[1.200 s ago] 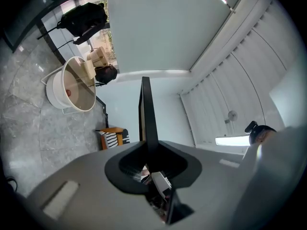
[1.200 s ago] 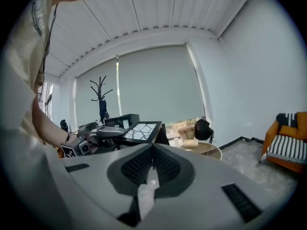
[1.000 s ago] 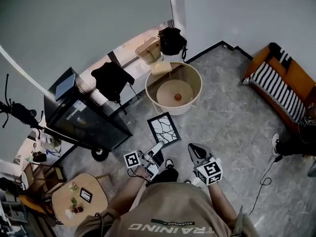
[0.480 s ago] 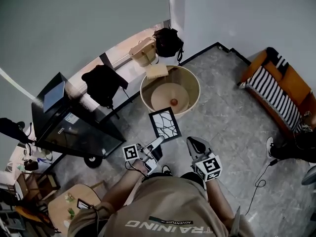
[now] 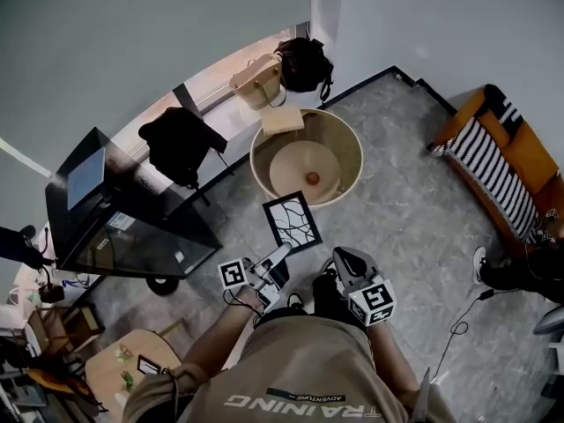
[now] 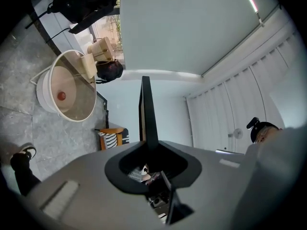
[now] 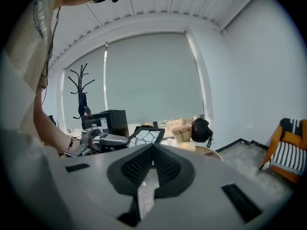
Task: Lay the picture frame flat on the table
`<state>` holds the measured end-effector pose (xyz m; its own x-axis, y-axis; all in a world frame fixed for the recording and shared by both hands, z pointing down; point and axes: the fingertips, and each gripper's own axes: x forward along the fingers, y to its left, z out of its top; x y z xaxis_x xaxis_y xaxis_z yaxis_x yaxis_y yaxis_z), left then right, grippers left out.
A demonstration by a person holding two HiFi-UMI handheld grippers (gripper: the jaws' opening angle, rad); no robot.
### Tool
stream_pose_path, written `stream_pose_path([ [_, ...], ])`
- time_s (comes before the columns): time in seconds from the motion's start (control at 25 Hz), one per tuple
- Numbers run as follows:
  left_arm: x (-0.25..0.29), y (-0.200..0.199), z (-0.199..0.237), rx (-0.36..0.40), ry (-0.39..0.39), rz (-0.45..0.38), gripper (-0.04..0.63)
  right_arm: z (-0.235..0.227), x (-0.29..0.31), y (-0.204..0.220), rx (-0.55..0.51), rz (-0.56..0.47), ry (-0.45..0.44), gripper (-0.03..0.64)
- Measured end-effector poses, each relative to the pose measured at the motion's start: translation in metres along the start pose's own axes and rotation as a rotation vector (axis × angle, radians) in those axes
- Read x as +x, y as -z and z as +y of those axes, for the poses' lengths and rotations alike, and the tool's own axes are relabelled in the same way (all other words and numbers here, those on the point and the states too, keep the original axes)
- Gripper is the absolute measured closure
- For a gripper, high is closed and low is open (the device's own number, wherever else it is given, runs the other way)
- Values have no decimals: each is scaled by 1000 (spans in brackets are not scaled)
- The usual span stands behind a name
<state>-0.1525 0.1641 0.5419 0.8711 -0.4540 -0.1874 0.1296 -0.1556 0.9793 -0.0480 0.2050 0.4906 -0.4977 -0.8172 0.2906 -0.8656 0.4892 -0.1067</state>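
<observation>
The picture frame (image 5: 292, 222) is black with a white, black-veined print. My left gripper (image 5: 282, 254) is shut on its lower edge and holds it in the air, just short of the round beige table (image 5: 349, 144). In the left gripper view the frame (image 6: 146, 110) rises edge-on from between the pads of the left gripper (image 6: 147, 146), with the table (image 6: 44, 89) beyond. My right gripper (image 5: 340, 257) hangs beside it, shut and holding nothing. In the right gripper view the right gripper (image 7: 153, 150) has its jaws together, and the frame (image 7: 147, 135) shows to the left.
A small red ball (image 5: 312, 178) lies on the round table. A black glass cabinet (image 5: 123, 227) stands left. An orange striped armchair (image 5: 498, 161) is at the right. Bags (image 5: 300, 64) and a black jacket (image 5: 181, 144) sit along the window. A cable (image 5: 467, 311) trails on the floor.
The person has stepped nearer the round table, and a dark shoe now shows between the grippers. The frame stays gripped and its top edge is closer to the table's rim.
</observation>
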Motion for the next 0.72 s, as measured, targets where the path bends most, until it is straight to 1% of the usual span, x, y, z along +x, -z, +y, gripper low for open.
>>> stream_pose_path([
  [0.08, 6, -8, 6, -6, -11, -8, 523, -9, 11, 2, 12, 9, -9, 611],
  [0.24, 24, -30, 13, 12, -26, -18, 523, -32, 36, -1, 25, 5, -31, 609],
  [0.36, 48, -45, 16, 15, -33, -25, 523, -58, 54, -11, 23, 11, -50, 609],
  [0.48, 76, -56, 20, 16, -40, -21, 523, -89, 70, -29, 21, -19, -55, 609],
  [0.6, 99, -62, 24, 12, -49, -31, 523, -113, 79, -30, 36, -5, -79, 609],
  [0.72, 123, -72, 31, 10, -53, -51, 523, -138, 89, -34, 28, 6, -105, 609],
])
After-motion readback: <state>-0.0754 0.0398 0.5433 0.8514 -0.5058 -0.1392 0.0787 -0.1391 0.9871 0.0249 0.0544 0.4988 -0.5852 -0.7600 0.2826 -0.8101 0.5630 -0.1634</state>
